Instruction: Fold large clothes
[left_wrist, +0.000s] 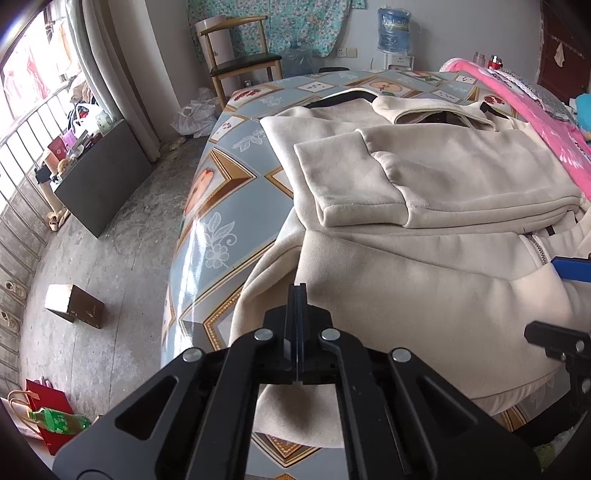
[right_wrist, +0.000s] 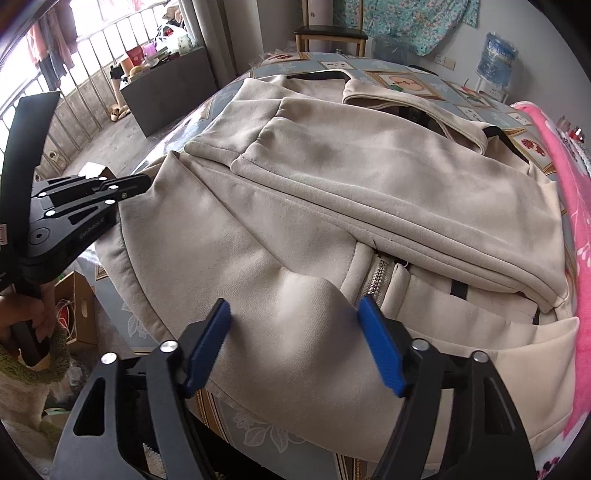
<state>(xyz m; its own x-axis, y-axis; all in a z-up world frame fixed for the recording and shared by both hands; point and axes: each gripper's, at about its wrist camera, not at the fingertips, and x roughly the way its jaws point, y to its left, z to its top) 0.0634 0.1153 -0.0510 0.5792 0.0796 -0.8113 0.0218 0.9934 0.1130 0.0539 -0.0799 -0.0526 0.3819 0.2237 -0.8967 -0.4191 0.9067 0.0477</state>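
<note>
Left wrist view: the left hand-held gripper has its blue pads pressed together at the near left hem of the jacket. A fold of cream cloth passes under the jaws, but whether any is pinched between the pads cannot be told from here. The jacket lies zipped-side up on the counter, which wears a patterned oilcloth. Its sleeves are already folded across the chest, and the collar lies at the far end. A pink blanket runs along the jacket's right side.

Right wrist view: the right hand-held gripper stands with its jaws apart, straddling a raised ridge of hem cloth just left of the zip; the pads do not press it yet. The left hand-held gripper shows at the left edge, closed at the hem corner.

The step in hand looks like taking the bottom hem at two points to fold it up toward the collar. To do it well, the right jaws should close on both layers of cloth, clear of the zip. Both hands should then lift together and level, so the folded sleeves stay put.
</note>
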